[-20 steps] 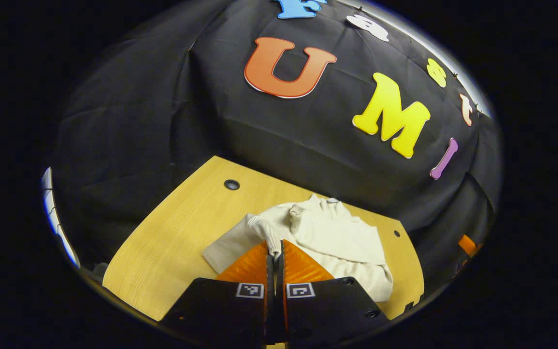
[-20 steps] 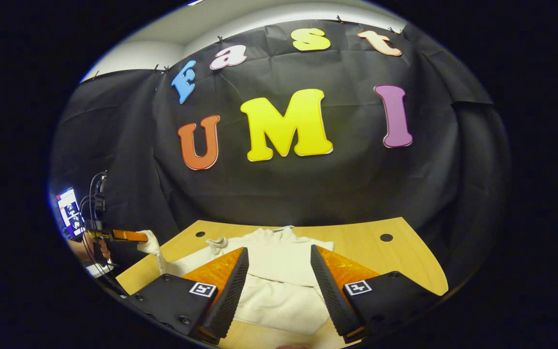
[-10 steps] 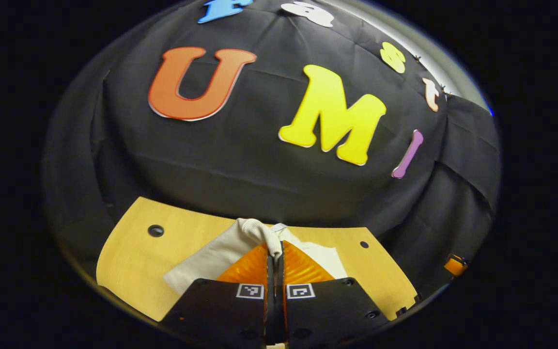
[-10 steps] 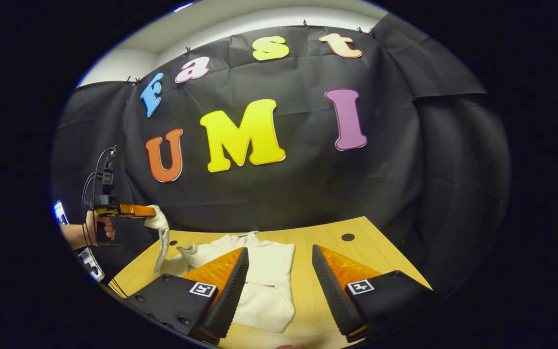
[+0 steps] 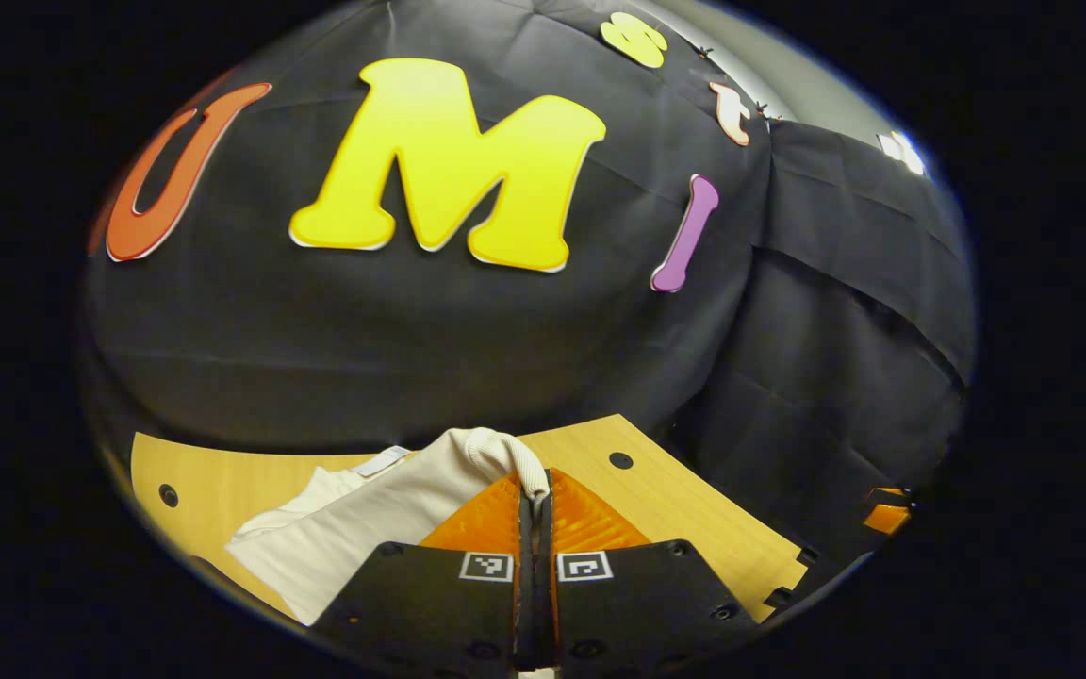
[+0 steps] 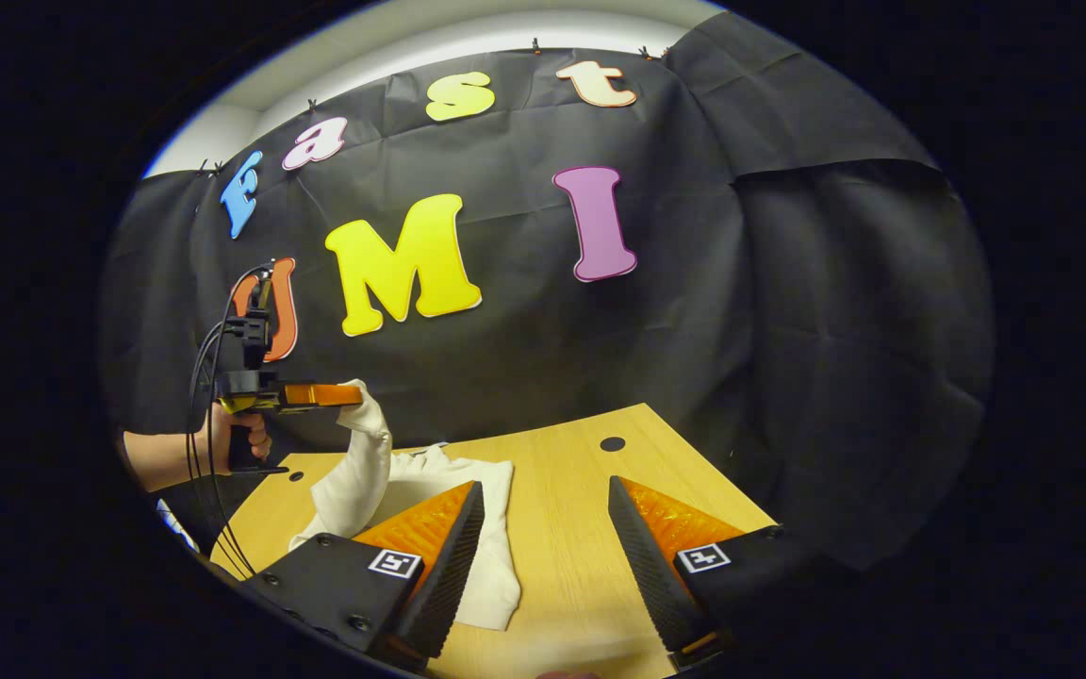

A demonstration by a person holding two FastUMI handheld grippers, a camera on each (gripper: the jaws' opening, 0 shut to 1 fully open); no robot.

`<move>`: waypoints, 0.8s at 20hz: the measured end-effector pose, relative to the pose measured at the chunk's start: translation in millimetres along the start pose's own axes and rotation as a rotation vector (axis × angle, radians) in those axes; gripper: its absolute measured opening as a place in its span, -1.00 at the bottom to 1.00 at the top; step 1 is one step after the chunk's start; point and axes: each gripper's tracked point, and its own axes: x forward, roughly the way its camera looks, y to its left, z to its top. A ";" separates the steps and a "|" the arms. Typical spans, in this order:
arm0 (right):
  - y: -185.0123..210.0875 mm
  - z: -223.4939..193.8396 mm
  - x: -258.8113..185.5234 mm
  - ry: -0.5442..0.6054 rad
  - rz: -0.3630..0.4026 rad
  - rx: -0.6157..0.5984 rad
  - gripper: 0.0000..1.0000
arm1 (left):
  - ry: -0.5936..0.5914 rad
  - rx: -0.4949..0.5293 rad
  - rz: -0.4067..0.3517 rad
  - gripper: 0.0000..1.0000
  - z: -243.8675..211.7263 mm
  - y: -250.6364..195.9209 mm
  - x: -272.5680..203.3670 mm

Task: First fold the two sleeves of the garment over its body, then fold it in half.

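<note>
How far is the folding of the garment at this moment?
One sleeve looks folded over the garment on the table. In hand: the left tool grips the other sleeve's cuff, lifted above the table. The right tool is open. Left: laying this sleeve down, then halving.

Count: 1 garment (image 6: 496,528), cream-white, w/ 1 sleeve (image 5: 392,505) lifted off the table (image 6: 581,528); 1 wooden table, and 2 dark round holes show in its top in the right gripper view, 1 at far edge (image 6: 612,443), 1 at left (image 6: 295,476). There are 2 grippers: left gripper (image 5: 535,495) and right gripper (image 6: 543,514), plus 1 hand (image 6: 243,436) of a person holding the left one.
</note>
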 end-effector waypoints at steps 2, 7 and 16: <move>-11.3 -0.5 -1.5 0.013 -0.026 -0.011 0.65 | 0.046 0.030 -0.015 -0.94 -15.6 -8.0 28.9; -23.4 -2.2 1.1 0.046 -0.065 -0.024 0.65 | 0.158 0.088 -0.028 -0.94 -67.7 -20.5 96.6; -31.9 -1.1 -7.9 0.092 -0.119 -0.081 0.65 | 0.274 0.106 0.055 -0.92 -153.8 -15.1 173.4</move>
